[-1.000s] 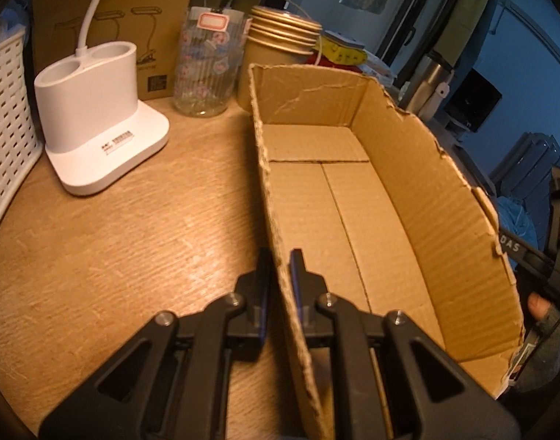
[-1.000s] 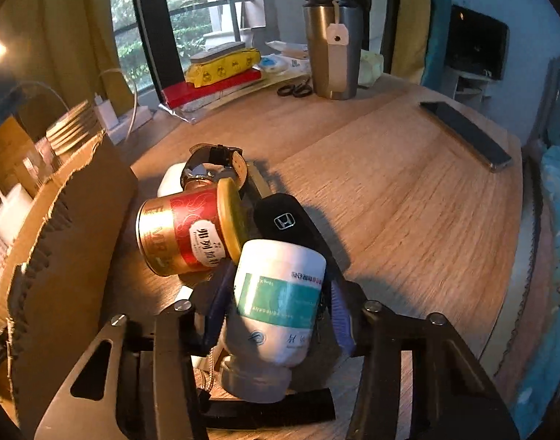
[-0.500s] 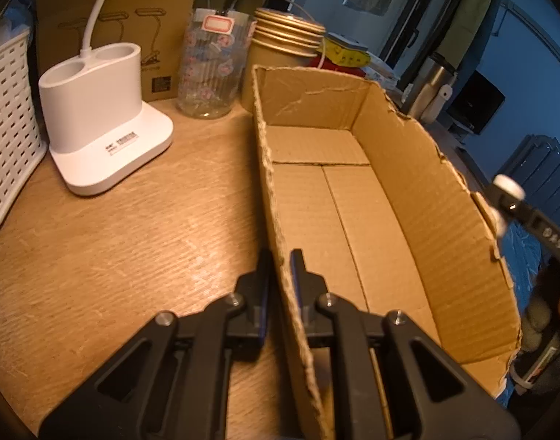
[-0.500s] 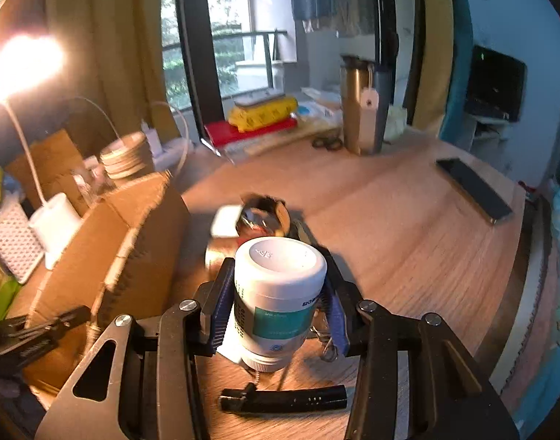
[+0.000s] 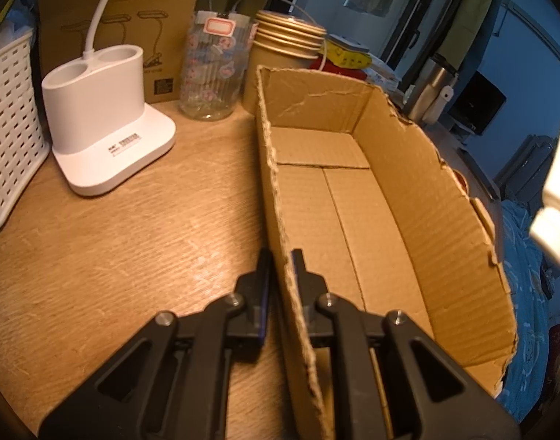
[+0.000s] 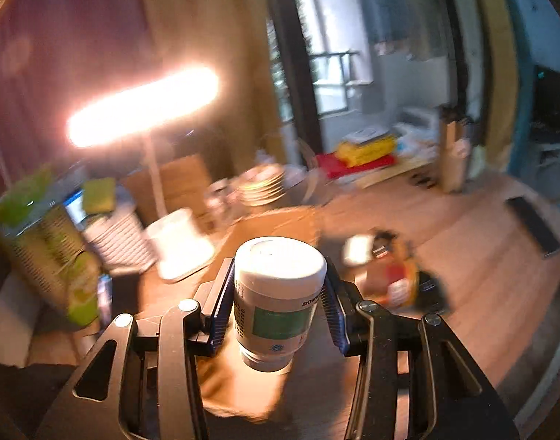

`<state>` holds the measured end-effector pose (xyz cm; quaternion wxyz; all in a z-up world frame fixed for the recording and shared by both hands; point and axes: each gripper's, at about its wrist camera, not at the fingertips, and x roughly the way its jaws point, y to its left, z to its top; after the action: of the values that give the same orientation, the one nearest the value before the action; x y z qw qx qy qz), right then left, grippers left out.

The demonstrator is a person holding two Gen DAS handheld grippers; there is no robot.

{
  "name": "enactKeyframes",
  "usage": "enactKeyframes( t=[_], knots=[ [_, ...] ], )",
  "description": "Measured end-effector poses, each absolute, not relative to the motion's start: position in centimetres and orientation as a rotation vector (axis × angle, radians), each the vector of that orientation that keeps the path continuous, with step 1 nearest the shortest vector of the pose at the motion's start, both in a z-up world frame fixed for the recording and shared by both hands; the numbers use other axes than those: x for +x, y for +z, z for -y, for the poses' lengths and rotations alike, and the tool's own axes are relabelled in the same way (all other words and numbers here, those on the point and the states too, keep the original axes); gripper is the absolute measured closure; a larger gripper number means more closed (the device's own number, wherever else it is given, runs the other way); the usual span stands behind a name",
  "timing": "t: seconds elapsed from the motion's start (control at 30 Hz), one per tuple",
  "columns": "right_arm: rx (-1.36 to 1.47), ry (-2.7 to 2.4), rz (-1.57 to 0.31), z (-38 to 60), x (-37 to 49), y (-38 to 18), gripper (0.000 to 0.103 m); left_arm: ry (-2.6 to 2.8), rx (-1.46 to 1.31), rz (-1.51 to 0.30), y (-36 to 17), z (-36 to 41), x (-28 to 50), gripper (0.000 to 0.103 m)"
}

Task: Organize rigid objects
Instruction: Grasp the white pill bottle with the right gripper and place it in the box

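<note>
An open, empty cardboard box lies on the wooden table. My left gripper is shut on its near left wall, one finger inside and one outside. My right gripper is shut on a white pill bottle with a green label, held above the table. That bottle shows blurred at the right edge of the left wrist view, beyond the box's right wall. A red and gold tin and other small items lie blurred on the table behind the bottle.
A white lamp base stands left of the box, with a white basket further left. A glass jar and a gold-lidded tin stand behind the box. The lit lamp head glares. A steel tumbler stands far right.
My right gripper has risen with the bottle, turning it upright and swinging left toward the box. The bottle now enters the left wrist view. The left gripper and box have not moved.
</note>
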<state>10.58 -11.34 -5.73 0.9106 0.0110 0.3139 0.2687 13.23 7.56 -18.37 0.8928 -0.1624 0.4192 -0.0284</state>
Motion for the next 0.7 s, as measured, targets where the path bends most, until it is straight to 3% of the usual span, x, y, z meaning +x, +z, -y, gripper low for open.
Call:
enactKeyframes(
  t=[0.37,0.7],
  knots=[
    [0.081,0.628,-0.907,8.0,11.2,-13.0,0.056,-0.065,-0.34,-0.87,-18.4,-7.6,13.3,0.092],
    [0.125,0.65,-0.934,8.6,11.6,-12.8,0.054,-0.064,-0.336,-0.87,-18.4,-7.5,13.4,0.091]
  ],
)
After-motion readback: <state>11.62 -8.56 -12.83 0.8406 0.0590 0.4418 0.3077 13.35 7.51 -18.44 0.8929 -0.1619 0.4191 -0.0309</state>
